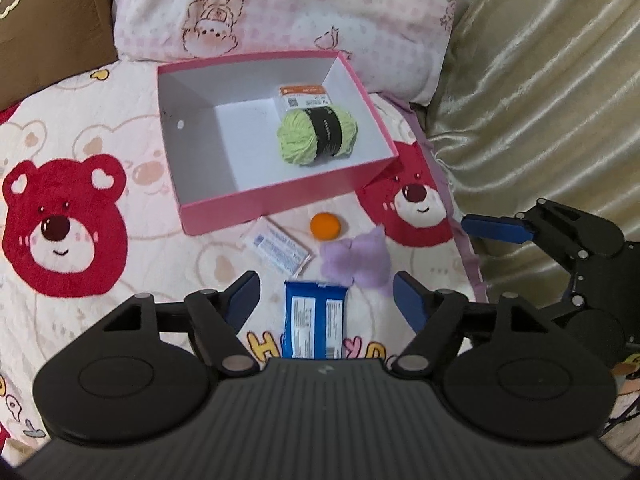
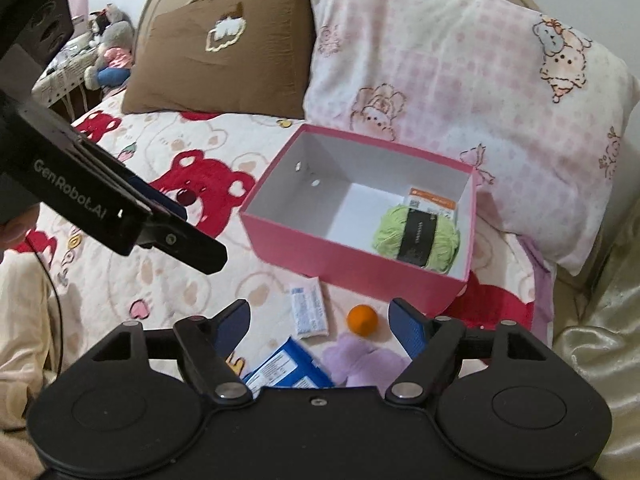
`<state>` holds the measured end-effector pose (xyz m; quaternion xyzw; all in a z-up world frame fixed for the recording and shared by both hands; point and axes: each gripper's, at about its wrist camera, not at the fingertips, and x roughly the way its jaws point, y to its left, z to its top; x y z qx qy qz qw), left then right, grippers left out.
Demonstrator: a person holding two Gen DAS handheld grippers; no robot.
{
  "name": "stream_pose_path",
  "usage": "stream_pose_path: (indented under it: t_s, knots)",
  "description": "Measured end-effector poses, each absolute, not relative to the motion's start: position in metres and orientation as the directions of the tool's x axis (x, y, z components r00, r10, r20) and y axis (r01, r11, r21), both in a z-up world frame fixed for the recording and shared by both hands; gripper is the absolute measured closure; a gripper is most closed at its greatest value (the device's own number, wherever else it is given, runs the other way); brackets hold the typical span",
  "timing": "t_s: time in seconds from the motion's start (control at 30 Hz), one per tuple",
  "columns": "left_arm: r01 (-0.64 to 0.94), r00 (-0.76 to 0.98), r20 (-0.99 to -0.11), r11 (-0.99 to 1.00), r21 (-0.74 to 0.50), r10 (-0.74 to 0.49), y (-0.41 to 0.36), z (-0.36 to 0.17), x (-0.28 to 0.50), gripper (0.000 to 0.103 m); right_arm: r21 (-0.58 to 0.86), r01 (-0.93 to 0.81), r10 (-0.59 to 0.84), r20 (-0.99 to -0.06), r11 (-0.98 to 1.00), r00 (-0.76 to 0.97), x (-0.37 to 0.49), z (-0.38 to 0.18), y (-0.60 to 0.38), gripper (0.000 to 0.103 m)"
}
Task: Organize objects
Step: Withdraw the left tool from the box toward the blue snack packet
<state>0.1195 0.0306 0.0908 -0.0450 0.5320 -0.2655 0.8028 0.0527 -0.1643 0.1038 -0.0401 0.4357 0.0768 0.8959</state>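
Note:
A pink box [image 1: 280, 196] [image 2: 344, 252] stands open on the bed and holds a green yarn ball [image 1: 316, 134] [image 2: 416, 240] and a white-orange packet [image 1: 304, 96] [image 2: 432, 200]. In front of it lie a white sachet [image 1: 276, 248] [image 2: 308, 312], an orange ball [image 1: 325, 226] [image 2: 362, 320], a purple plush [image 1: 356, 260] [image 2: 364, 360] and a blue packet [image 1: 314, 320] [image 2: 284, 368]. My left gripper [image 1: 324, 300] is open and empty above the blue packet. My right gripper [image 2: 320, 324] is open and empty above the sachet and the orange ball.
The bear-print blanket [image 1: 80, 200] covers the bed. A pink pillow [image 2: 460, 80] and a brown pillow [image 2: 220, 48] lie behind the box. A shiny beige quilt [image 1: 540, 100] lies to the right. The right gripper's fingers [image 1: 496, 228] show at the left view's right side.

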Motion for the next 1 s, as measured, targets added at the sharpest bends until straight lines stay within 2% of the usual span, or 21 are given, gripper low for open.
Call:
stream_pose_path:
  t_s: [0.1,0.17,0.2,0.3,0.77,1.0]
  knots:
    - [0.386,0.283,-0.836,0.854,-0.349,-0.470,0.035,0.088,0.114,0.025,0.000,-0.181,0.112,-0.788,0.983,0.606,0.046,0.104,-0.159,0.021]
    - [0.393,0.272,-0.840,0.851,-0.349,-0.470,0.037,0.085,0.110,0.021,-0.010,-0.185,0.106,-0.790,0.983,0.604,0.042,0.103,-0.154,0.014]
    - [0.394,0.268,-0.843,0.851,-0.347,-0.467,0.038,0.083,0.109,0.018,-0.021,-0.187,0.098,-0.790,0.982,0.605,0.040,0.102,-0.151,0.010]
    - [0.406,0.258,-0.840,0.842,-0.354,-0.477,0.041,0.080,0.104,0.007,-0.034,-0.186,0.085,-0.798,0.982,0.597,0.034,0.097,-0.144,0.009]
    - [0.454,0.245,-0.858,0.835,-0.310,-0.452,0.047,0.054,0.079,0.005,0.099,-0.127,0.152,-0.838,0.987,0.524,0.012,0.055,-0.137,0.009]
    - [0.436,0.220,-0.850,0.828,-0.353,-0.479,0.049,0.040,0.071,0.005,0.130,-0.065,0.145,-0.843,0.989,0.518,0.002,0.044,-0.140,0.009]
